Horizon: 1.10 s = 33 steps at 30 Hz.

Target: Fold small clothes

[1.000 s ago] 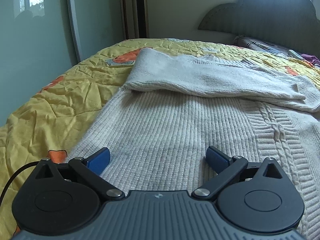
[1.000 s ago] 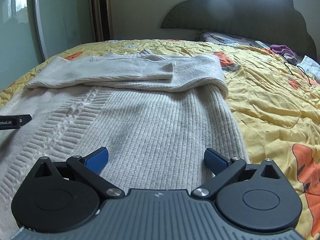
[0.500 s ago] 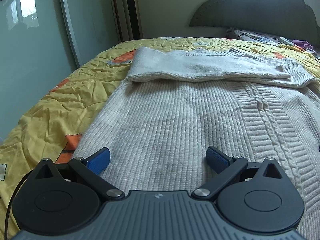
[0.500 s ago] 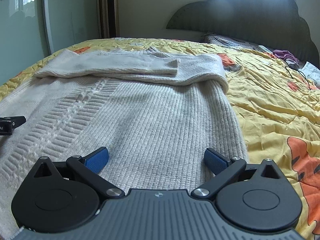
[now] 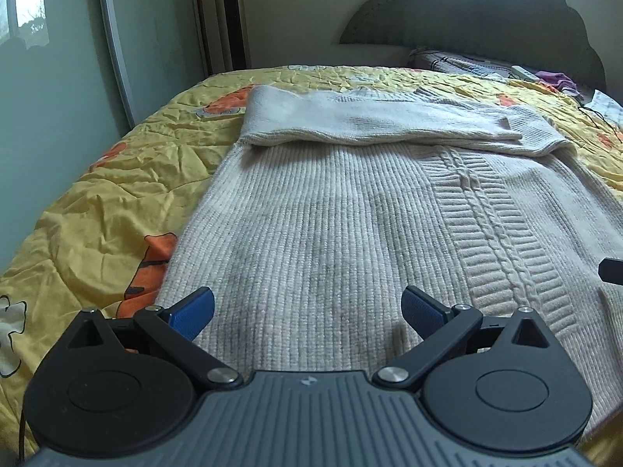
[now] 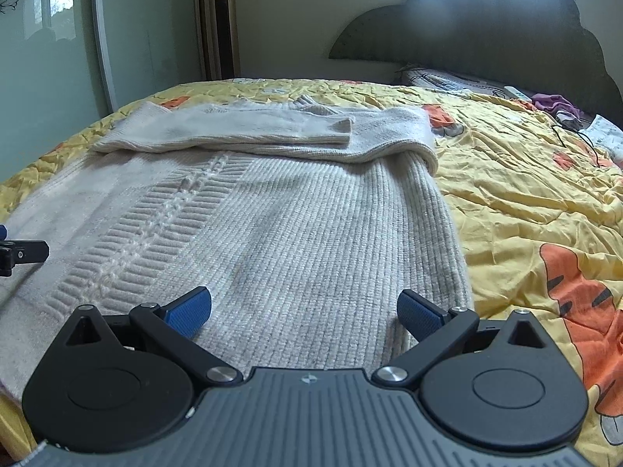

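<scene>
With sleeves folded in, both your left claw and right claw gape over the cream ribbed knit sweater; grab its hem next.

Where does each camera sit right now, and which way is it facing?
Left wrist: on the left hand-held gripper, open, low over the sweater hem's left part, facing the headboard; own fingers show.
Right wrist: on the right hand-held gripper, open, over the hem's right part, facing likewise; own fingers show.
Shared: sweater, yellow bedspread, headboard; each glimpses the other gripper.
</scene>
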Tool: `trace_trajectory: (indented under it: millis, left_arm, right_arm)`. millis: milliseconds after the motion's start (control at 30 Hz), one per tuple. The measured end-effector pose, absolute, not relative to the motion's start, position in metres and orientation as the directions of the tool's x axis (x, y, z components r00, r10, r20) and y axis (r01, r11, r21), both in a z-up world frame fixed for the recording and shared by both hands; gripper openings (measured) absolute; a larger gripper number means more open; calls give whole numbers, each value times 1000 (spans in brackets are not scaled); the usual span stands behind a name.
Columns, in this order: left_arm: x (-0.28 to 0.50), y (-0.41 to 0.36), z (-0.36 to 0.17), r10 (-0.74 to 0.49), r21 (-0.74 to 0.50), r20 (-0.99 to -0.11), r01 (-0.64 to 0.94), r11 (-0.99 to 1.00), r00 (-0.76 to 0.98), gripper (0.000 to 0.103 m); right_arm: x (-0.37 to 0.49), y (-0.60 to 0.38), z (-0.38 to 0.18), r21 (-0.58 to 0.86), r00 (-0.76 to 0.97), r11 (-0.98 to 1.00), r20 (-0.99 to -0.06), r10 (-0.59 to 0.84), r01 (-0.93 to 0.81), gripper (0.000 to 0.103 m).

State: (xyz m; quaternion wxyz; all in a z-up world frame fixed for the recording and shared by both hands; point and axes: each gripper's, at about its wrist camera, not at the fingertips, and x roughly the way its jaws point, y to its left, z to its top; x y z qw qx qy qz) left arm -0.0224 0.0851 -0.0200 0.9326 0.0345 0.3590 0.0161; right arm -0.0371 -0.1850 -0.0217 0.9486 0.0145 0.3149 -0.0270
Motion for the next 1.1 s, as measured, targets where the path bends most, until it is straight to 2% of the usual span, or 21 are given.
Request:
trace_trajectory:
  millis: [167, 500, 767, 1067, 1100]
  left_arm:
    - [-39, 102, -12, 70, 99, -656, -7, 995, 751, 103]
    - [-52, 140, -3, 9, 3, -686, -10, 1000, 728, 103]
    - [-60, 165, -10, -45, -37, -711, 26, 999, 702, 103]
    - [-68, 185, -19, -215, -222, -717, 76, 972, 663, 102]
    - [-68, 185, -21, -234, -239, -716, 83, 967, 658, 97]
  right_arm:
    - [-48, -183, -16, 21, 808, 998, -588, -33, 55, 103]
    - [-58, -176, -16, 2, 797, 1000, -604, -16, 22, 103]
    - [-70, -192, -13, 83, 795, 996, -605, 36, 18, 103]
    - [-86, -225, -4, 189, 810, 980, -582, 66, 55, 103]
    - [-89, -229, -4, 203, 810, 977, -582, 70, 62, 103]
